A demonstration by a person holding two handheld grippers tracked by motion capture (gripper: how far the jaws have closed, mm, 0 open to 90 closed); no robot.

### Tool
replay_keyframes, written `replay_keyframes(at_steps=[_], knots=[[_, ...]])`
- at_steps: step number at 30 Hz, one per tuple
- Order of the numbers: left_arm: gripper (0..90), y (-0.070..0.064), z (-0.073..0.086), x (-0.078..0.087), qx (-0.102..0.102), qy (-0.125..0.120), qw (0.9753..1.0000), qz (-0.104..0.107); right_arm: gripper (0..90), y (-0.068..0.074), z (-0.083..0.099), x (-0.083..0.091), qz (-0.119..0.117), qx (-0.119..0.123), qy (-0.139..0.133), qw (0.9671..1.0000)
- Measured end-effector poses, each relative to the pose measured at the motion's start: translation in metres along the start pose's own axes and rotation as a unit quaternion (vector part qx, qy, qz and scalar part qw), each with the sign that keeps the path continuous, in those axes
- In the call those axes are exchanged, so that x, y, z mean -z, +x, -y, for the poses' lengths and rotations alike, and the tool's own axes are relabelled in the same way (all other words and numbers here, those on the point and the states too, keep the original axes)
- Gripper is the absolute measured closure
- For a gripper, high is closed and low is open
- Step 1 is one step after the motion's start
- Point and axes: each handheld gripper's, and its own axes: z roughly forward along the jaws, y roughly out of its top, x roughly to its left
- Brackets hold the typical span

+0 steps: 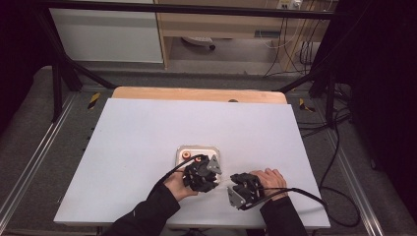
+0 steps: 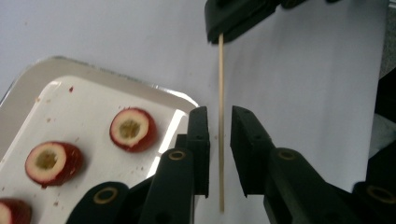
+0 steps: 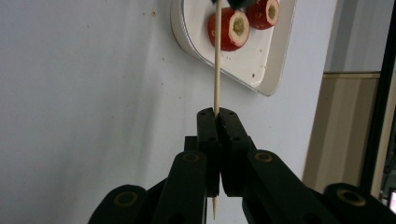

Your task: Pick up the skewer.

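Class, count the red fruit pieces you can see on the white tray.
3. In the left gripper view, on the tray: one nearest the claw, one beside it, one cut off at the bottom corner. More may be hidden.

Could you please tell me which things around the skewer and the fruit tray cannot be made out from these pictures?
- Skewer: in the left gripper view its top end is hidden inside the right claw.
- Fruit piece: cut off by the left gripper view's bottom-left corner.
- Tray: in the high view the left claw and hand cover its near part, and the fruit is too small to count.
- Tray's far corner: cut off by the right gripper view's top edge.
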Motion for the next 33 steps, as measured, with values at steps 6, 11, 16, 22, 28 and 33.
replay_keyframes(at_steps=[6, 11, 16, 22, 28, 33], knots=[[80.6, 0.005, 0.003, 0.000, 0.016, 0.029, 0.9994, 0.010, 88.9, -0.001, -0.004, -0.003, 0.020, 0.040, 0.020, 0.9988], [86.3, 0.004, 0.001, -0.003, 0.022, 0.039, 0.9990, 0.007, 88.9, -0.001, -0.011, -0.005, 0.024, 0.058, 0.036, 0.9974], [86.9, 0.004, -0.001, -0.006, 0.024, 0.047, 0.9986, 0.000, 88.9, -0.002, -0.013, -0.005, 0.029, 0.075, 0.041, 0.9959], [87.2, 0.003, -0.001, -0.009, 0.025, 0.054, 0.9982, -0.003, 89.0, -0.002, -0.014, -0.005, 0.034, 0.077, 0.036, 0.9958], [87.5, 0.003, -0.002, -0.008, 0.031, 0.053, 0.9981, -0.004, 89.0, -0.003, -0.013, -0.003, 0.037, 0.075, 0.041, 0.9956], [88.4, 0.001, -0.001, -0.005, 0.027, 0.052, 0.9982, -0.011, 88.7, -0.003, -0.013, -0.003, 0.039, 0.069, 0.035, 0.9962]])
